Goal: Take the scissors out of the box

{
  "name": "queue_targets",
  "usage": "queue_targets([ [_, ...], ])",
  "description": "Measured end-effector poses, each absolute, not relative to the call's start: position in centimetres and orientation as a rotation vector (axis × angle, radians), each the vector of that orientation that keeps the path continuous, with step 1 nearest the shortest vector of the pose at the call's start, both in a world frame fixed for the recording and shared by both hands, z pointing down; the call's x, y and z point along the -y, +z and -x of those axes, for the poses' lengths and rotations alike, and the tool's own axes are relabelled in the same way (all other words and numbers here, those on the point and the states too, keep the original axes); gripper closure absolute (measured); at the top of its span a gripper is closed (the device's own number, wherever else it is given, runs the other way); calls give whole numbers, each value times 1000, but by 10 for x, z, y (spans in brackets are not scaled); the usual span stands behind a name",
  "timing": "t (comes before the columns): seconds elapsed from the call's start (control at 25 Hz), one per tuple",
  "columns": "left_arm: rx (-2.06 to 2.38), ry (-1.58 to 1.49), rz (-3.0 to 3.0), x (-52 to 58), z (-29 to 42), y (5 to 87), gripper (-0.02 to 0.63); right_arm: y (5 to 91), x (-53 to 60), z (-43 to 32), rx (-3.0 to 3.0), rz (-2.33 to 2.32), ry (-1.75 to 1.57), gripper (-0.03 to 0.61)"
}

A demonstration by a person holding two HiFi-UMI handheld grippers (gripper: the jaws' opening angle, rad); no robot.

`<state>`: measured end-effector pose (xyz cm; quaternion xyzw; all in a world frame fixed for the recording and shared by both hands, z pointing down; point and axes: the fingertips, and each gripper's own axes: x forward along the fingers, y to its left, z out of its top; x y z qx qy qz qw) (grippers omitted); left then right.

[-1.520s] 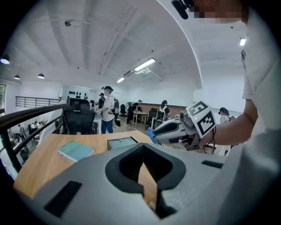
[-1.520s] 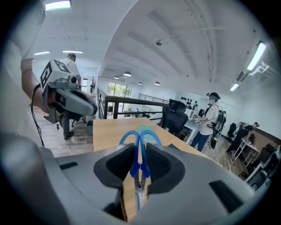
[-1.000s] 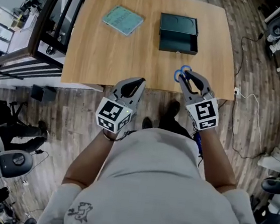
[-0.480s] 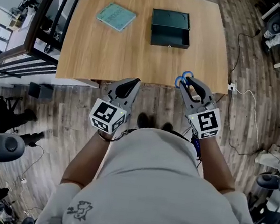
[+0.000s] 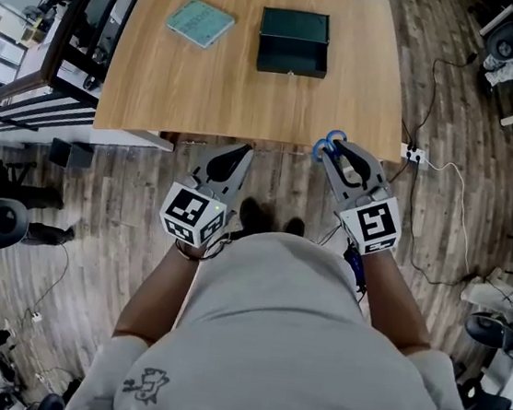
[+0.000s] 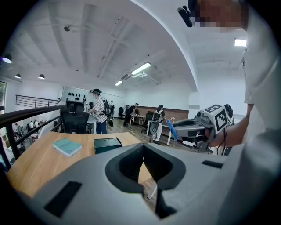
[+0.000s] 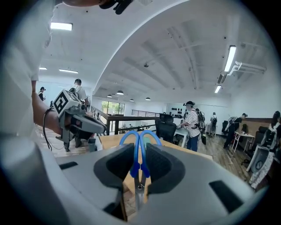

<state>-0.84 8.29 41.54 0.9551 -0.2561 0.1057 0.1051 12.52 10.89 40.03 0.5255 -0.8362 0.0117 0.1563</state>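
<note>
My right gripper (image 5: 335, 152) is shut on a pair of blue-handled scissors (image 5: 329, 142), held just off the near edge of the wooden table (image 5: 207, 82). In the right gripper view the scissors (image 7: 140, 151) stand upright between the jaws, handles pointing away. The dark green box (image 5: 295, 41) sits open at the far middle of the table, well away from both grippers. My left gripper (image 5: 240, 155) hangs over the floor in front of the table, shut and with nothing in it. The left gripper view shows the box (image 6: 107, 144) and the right gripper (image 6: 193, 129) off to the side.
A teal book (image 5: 200, 23) lies on the table left of the box. A railing (image 5: 83, 30) runs along the table's left side. A white cable and power strip (image 5: 411, 154) lie on the wooden floor at the right. People and office chairs are in the far background.
Both grippers have drawn back from the table, which has slid up and away in the head view. The scissors stay in the right gripper. The left gripper now hangs over the floor.
</note>
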Motion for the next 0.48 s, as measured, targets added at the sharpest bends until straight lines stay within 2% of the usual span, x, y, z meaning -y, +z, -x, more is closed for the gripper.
queue_targets([
  [0.48,788,350,-2813,-144,-25,411,608,402,-160,-147,2468,-1464,58,486],
])
